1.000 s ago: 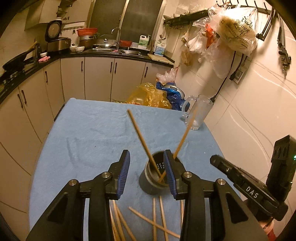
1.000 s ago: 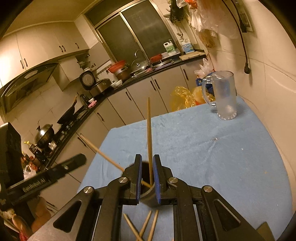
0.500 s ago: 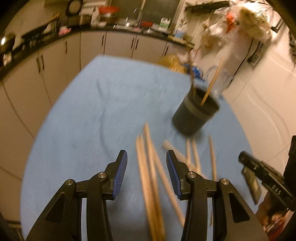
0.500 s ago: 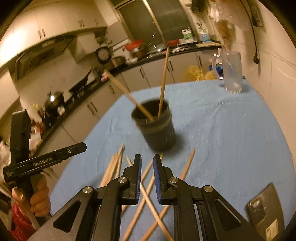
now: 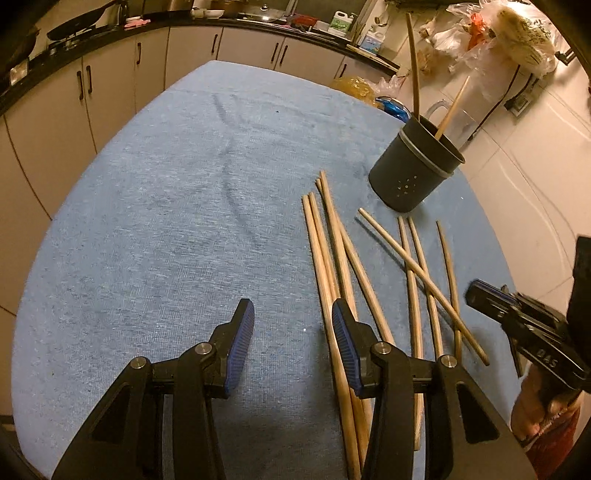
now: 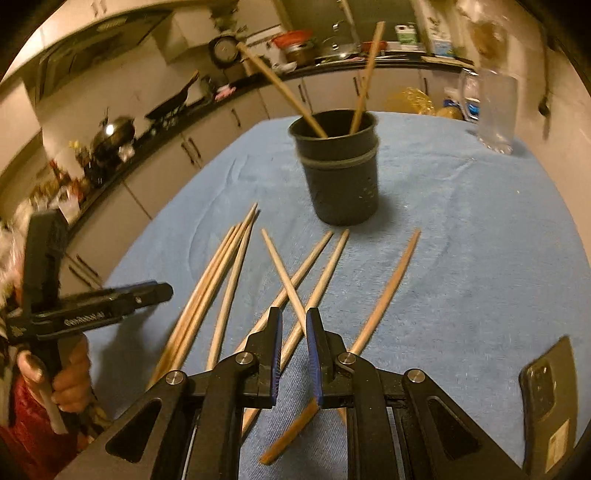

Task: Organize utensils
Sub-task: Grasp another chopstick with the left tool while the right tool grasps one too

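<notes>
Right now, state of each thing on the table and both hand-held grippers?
Utensil holder: upright, two chopsticks inside.
Loose chopsticks: flat on the cloth, some crossed.
Glass mug: upright, looks empty.
Phone: lying flat.
Left hand-held gripper: open, empty.
Right hand-held gripper: narrowly open, empty.

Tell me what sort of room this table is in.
Most likely a home kitchen. A dark counter over pale cabinets runs round the walls, a wok sits on it, and chopsticks lie by a utensil holder on the blue-covered table.
</notes>
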A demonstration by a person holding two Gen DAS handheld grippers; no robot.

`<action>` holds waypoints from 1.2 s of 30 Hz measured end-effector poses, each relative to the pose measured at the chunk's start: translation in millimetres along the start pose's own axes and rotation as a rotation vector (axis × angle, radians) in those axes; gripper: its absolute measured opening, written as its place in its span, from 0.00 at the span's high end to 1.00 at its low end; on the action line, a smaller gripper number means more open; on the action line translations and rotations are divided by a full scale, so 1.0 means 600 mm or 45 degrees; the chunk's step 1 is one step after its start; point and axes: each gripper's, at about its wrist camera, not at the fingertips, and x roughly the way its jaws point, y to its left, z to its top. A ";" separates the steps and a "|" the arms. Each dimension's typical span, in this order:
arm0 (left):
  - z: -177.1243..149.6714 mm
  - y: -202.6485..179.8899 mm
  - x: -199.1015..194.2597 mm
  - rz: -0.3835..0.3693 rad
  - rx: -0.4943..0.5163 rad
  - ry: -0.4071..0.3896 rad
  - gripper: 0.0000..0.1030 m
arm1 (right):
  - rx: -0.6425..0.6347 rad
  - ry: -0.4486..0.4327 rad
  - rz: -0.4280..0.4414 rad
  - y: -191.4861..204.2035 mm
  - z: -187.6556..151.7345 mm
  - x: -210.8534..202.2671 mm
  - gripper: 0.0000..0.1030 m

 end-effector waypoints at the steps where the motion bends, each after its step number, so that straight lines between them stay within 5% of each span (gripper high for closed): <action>1: 0.001 -0.003 0.003 -0.003 0.008 0.002 0.59 | -0.019 0.014 -0.004 0.002 0.004 0.006 0.79; 14: 0.000 0.001 0.007 -0.011 0.025 0.016 0.59 | -0.245 0.210 -0.051 0.024 0.047 0.102 0.79; 21: 0.005 0.003 0.014 -0.031 -0.004 0.043 0.59 | -0.176 0.254 0.056 0.010 0.051 0.104 0.92; 29: 0.033 -0.002 0.037 -0.054 -0.055 0.113 0.60 | 0.004 0.150 0.134 -0.006 0.027 0.050 0.92; 36: 0.084 -0.041 0.043 -0.102 0.008 0.134 0.76 | 0.116 0.073 0.162 -0.027 0.013 0.013 0.92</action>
